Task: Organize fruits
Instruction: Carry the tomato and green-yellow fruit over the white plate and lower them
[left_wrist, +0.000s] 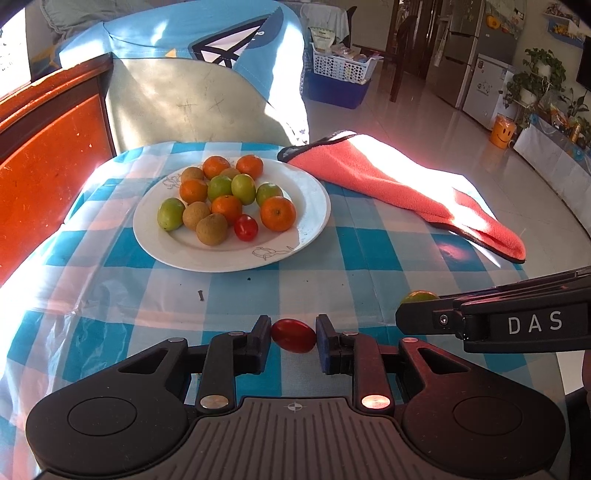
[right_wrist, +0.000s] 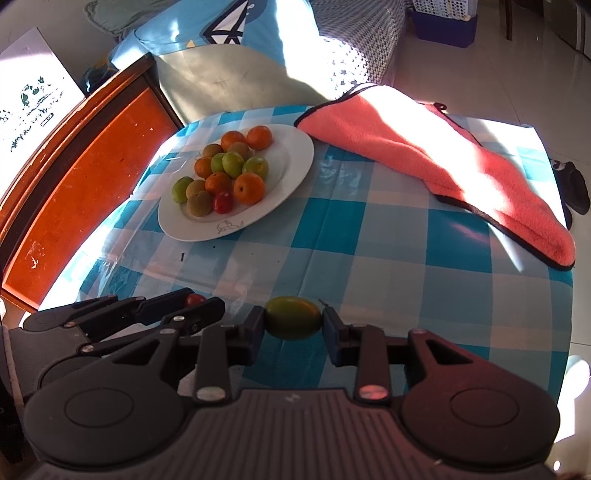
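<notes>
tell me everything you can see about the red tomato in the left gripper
The red tomato is small, oval, smooth and glossy, lying lengthwise between the pads of the left gripper, which press on both its ends. It sits near the front of the checked tablecloth, apart from the plate. Its underside is hidden, so whether it touches the cloth is unclear.

Red tomato (left_wrist: 293, 335), green fruit (right_wrist: 293, 322) near table edge; fruit-heaped plate (left_wrist: 310, 184) beyond.
</notes>
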